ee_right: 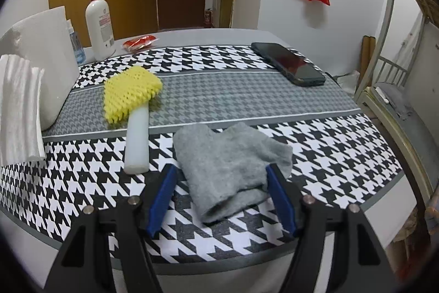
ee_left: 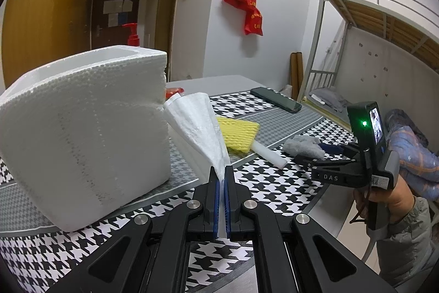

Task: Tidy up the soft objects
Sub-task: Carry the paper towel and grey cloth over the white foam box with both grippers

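My left gripper (ee_left: 221, 172) is shut on the pinched end of a white foam sheet (ee_left: 197, 122), which fans out up and to the left beside a white styrofoam box (ee_left: 82, 128). In the right wrist view that sheet (ee_right: 19, 106) hangs at the far left in front of the box (ee_right: 46, 51). My right gripper (ee_right: 221, 168) is open and low over the table, with a folded grey cloth (ee_right: 225, 139) lying between its fingers. A yellow foam net (ee_right: 131, 89) sits on a white foam rod (ee_right: 137, 139) just left of the cloth.
A houndstooth cloth (ee_right: 247, 89) covers the table. A phone (ee_right: 288, 63) lies at the far right, with a pump bottle (ee_right: 100, 24) and a red packet (ee_right: 140, 41) at the back. A person's hand (ee_left: 384, 197) holds the right gripper (ee_left: 315, 154). A bunk bed (ee_left: 370, 18) stands beyond the right edge.
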### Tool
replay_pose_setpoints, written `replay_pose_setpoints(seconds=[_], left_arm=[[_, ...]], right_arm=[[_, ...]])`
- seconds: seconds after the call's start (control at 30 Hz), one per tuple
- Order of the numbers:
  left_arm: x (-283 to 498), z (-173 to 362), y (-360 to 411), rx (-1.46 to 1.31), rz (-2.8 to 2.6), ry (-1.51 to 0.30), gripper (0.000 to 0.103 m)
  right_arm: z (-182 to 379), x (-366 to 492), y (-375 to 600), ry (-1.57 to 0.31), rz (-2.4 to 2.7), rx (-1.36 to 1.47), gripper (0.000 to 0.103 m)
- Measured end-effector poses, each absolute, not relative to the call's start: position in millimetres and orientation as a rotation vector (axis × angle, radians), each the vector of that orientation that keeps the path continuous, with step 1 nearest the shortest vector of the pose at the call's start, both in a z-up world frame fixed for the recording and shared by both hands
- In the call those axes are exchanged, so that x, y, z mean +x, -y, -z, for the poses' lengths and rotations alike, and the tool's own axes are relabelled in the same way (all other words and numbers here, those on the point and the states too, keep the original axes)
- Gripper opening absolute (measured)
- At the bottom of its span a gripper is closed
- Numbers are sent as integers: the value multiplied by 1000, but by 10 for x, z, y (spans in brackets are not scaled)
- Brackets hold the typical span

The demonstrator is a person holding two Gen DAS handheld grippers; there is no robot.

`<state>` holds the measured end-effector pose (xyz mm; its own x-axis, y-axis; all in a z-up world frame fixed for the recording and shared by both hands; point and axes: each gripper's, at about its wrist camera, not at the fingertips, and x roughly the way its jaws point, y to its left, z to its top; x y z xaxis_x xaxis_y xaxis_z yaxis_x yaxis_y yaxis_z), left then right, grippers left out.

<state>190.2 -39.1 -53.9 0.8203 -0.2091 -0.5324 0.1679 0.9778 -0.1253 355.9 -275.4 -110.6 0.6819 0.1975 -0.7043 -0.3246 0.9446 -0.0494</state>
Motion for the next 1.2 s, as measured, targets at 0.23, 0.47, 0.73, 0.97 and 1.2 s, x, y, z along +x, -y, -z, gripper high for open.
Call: replay_pose_setpoints(seconds=[0.23,0.47,0.73,0.97,1.2], left_arm=[[1861,508,363,-79,198,-562,3],[1794,440,315,-77,192,-543,3],[1680,327,318,-54,182,-499,3],[1580,224,293,-36,163,-459,3],[1432,94,261,-15,137,-419,3]], right_arm=[[1055,3604,2876,-767,-282,-127,39],[968,3564,2975,-754,-303,-49,29],[597,3255,2916,-653,-374,-23,29],[332,3013,2847,-577,-438,-30,29],[214,2886,2727,-526,-491,-15,29]])
